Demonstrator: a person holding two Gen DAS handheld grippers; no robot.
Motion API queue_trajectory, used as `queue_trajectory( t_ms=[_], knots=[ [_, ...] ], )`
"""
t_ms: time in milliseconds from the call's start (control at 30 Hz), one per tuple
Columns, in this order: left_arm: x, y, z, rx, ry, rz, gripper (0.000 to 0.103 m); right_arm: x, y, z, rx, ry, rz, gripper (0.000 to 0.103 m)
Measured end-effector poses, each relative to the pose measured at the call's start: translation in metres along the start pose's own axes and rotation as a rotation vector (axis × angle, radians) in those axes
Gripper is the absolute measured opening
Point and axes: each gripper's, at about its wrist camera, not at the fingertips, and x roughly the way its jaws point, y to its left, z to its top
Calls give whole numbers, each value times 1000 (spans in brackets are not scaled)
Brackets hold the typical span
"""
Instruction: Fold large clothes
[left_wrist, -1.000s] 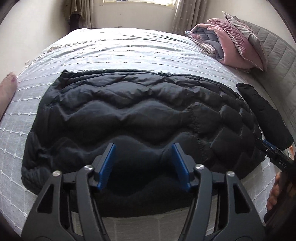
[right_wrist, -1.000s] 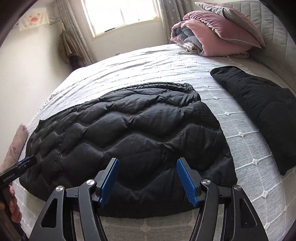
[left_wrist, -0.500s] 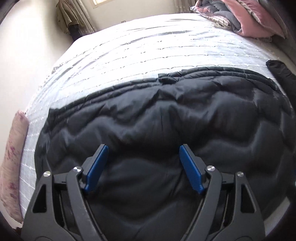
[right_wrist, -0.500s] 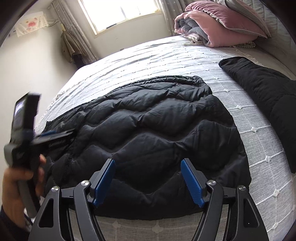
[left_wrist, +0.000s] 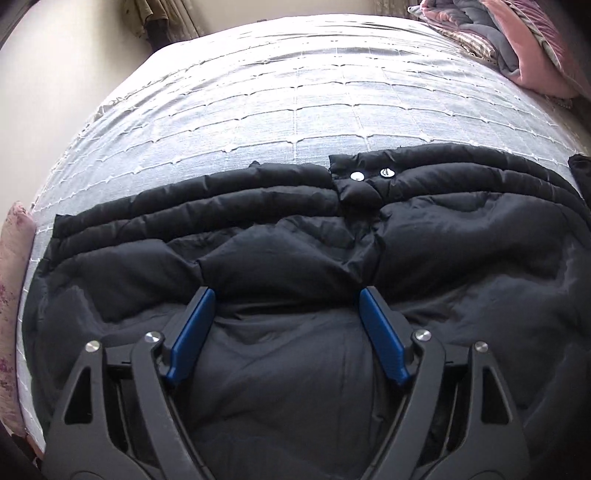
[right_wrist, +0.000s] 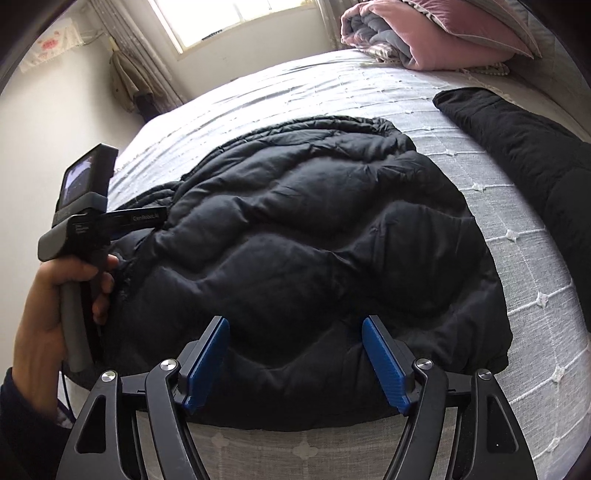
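We risk pinching only slippery shell fabric, so the puffy black quilted down jacket (right_wrist: 317, 243) could slide free or bunch mid-fold. It lies flat along the near edge of the bed (left_wrist: 295, 110). Our left gripper (left_wrist: 286, 295) hovers spread over its middle; our right gripper (right_wrist: 295, 326) stands spread above its near hem.

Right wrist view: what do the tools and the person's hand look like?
Both tools have black skeletal arms with silver rivets and blue ribbed pads. The left tool has a grey handle, white lettering and a small screen on top. The bare left hand leaves a dark sleeve.
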Motion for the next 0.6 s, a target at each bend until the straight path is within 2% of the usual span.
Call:
queue_trajectory(
  t_ms=[133, 233, 333, 400, 433, 533, 600],
  knots=[
    [-15, 13, 2, -25, -4, -56, 80, -4, 3, 6, -15, -54, -25, 75],
    [-34, 32, -4, -39, -42, -108, 80, -5, 23, 14, -97, -116, -35, 75],
    [-51, 62, -16, -67, -73, -164, 80, -1, 46, 23, -178, -162, -12, 75],
    [-54, 75, -22, -77, -88, -191, 80, 6, 61, 31, -201, -168, 45, 75],
    [-53, 85, -26, -82, -93, -191, 80, 9, 70, 34, -207, -167, 70, 75],
    [-44, 108, -33, -108, -101, -127, 80, 34, 100, 52, -242, -146, 110, 75],
    [-34, 129, -36, -136, -98, -121, 80, 53, 117, 54, -298, -110, 84, 75]
  ],
)
